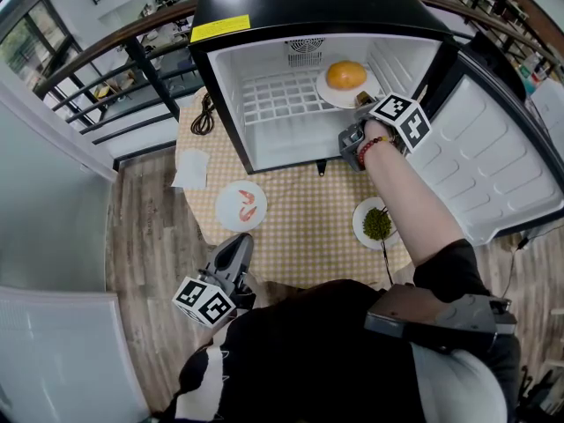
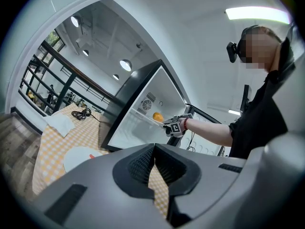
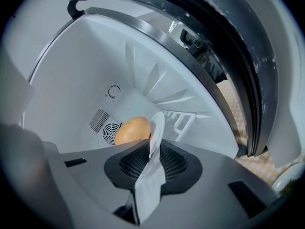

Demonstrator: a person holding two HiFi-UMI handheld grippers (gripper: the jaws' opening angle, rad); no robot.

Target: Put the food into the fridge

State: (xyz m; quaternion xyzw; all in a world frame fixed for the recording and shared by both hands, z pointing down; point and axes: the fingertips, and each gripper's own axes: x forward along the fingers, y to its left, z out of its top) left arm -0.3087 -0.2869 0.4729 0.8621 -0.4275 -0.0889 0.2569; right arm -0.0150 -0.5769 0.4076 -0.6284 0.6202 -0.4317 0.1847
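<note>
The small black fridge [image 1: 317,7] stands open on the checked table [image 1: 300,227]. On its wire shelf [image 1: 278,95] lies a white plate [image 1: 328,93] with an orange bun [image 1: 345,74]. My right gripper [image 1: 361,104] reaches in to the plate's near rim. In the right gripper view that rim [image 3: 155,142] stands edge-on between the jaws of this gripper [image 3: 151,163], which sit slightly apart around it, with the bun [image 3: 131,130] beyond. My left gripper [image 1: 236,247] hangs low by the table's front edge, shut and empty [image 2: 155,168].
A plate of shrimp [image 1: 241,205] and a plate of greens [image 1: 377,224] sit on the table in front of the fridge. A white napkin [image 1: 191,169] and a coiled cable [image 1: 204,115] lie at the left. The fridge door [image 1: 493,166] swings open to the right.
</note>
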